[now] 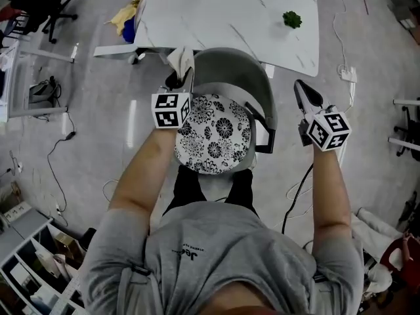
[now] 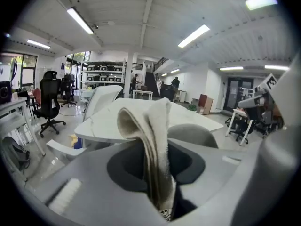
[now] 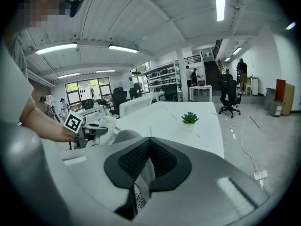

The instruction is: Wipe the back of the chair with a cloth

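Note:
The grey chair back [image 1: 230,64] curves round behind a round flower-patterned seat cushion [image 1: 213,133], close below me. My left gripper [image 1: 178,77] is shut on a beige cloth [image 1: 182,60], held at the back's left upper rim; whether the cloth touches it I cannot tell. In the left gripper view the cloth [image 2: 141,119] stands folded out of the left gripper [image 2: 156,149], with the chair back [image 2: 197,133] just beyond. My right gripper [image 1: 303,92] hovers off the chair's right side, shut and holding nothing. In the right gripper view the right gripper [image 3: 149,140] has its jaws closed together, and the cloth [image 3: 107,124] shows at the left.
A white marble-look table [image 1: 230,12] stands right behind the chair, with a small green plant [image 1: 292,20] on it. Cables [image 1: 59,143] trail over the floor on both sides. A black office chair [image 1: 39,2] is far left, shelving [image 1: 26,268] at the lower left.

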